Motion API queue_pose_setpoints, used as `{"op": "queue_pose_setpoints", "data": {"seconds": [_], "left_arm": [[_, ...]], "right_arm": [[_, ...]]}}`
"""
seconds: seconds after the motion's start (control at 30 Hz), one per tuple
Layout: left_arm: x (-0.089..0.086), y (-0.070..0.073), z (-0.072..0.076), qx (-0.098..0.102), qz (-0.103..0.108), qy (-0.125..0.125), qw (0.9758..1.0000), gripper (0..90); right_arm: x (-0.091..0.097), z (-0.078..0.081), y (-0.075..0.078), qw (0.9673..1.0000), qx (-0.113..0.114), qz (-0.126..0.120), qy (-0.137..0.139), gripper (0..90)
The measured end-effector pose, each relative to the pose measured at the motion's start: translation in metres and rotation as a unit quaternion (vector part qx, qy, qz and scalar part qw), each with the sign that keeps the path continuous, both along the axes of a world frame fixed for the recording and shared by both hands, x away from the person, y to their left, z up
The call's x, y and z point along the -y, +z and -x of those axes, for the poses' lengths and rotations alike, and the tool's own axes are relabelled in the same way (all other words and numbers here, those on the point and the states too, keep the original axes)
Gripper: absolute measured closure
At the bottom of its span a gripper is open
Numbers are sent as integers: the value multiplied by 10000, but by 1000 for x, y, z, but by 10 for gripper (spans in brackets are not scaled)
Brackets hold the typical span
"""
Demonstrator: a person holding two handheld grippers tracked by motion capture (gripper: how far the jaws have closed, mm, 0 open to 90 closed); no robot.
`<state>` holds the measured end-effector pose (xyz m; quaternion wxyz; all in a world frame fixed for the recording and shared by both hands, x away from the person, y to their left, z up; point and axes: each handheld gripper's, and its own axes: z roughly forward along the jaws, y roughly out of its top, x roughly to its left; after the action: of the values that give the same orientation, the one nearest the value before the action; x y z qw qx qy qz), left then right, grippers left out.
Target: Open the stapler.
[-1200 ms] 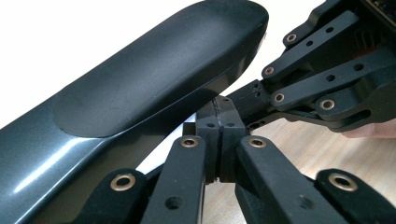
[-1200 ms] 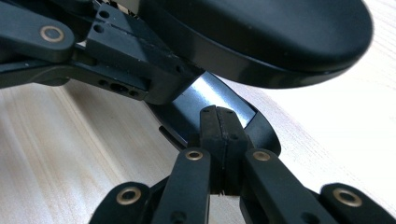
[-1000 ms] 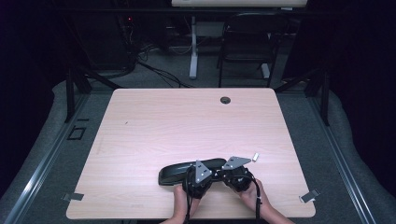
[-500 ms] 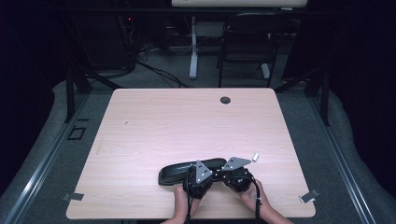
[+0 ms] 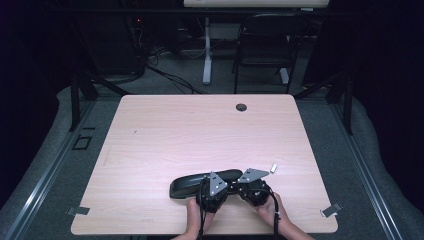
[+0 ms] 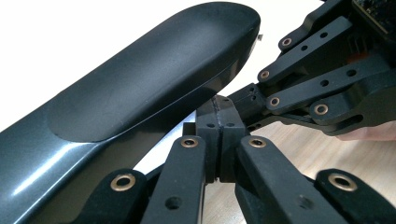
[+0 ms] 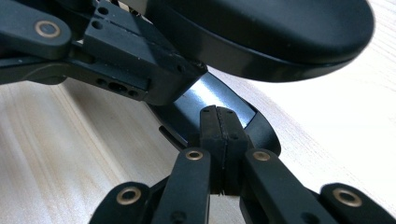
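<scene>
We see a long dark case (image 5: 202, 183), with a rounded, glossy lid, lying on the pale wooden table (image 5: 200, 135) near its front edge, a little right of the middle. It runs roughly left to right, and its right end lies among the two grippers.

In the left gripper view the case (image 6: 135, 98) fills the left side, and our left gripper (image 6: 220, 135) has its two pads pressed flat together with nothing between them, just beside the lower edge of the case. The other gripper's black linkage reaches in from the right.

In the right gripper view the right gripper (image 7: 223, 135) also has its pads closed on each other, empty, just below the rounded end of the case (image 7: 271, 32).

From above, both hands hold the grippers close together: left hand (image 5: 196, 216), right hand (image 5: 272, 212).

A small dark round fitting (image 5: 241, 107) sits at the table's far edge.
</scene>
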<state>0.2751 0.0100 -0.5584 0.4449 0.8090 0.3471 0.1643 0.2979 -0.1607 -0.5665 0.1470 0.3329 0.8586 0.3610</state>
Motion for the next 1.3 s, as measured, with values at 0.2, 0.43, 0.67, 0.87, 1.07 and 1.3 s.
{"op": "queue_pose_setpoints", "data": {"seconds": [0.2, 0.43, 0.67, 0.87, 1.07, 1.3], "left_arm": [[0, 1, -2, -47, -16, -7, 10000, 900], [6, -3, -6, -100, 35, 19, 9999, 900], [5, -2, -6, -131, 82, 4, 9999, 900], [4, -2, -6, -133, 124, 0, 9998, 900], [4, -2, -6, -121, 146, 14, 9998, 900], [9, -7, -5, 11, 223, 227, 9995, 900]], "right_arm": [[0, 0, 1, 10000, -18, 53, 26, 900], [0, 0, 1, 9999, 13, 91, 53, 900], [1, -1, 1, 10000, -18, 58, 77, 900], [2, -1, 0, 10000, 28, 16, 53, 900], [1, 0, 0, 10000, 37, 7, 32, 900], [1, -1, -1, 10000, -15, -47, -17, 900]]}}
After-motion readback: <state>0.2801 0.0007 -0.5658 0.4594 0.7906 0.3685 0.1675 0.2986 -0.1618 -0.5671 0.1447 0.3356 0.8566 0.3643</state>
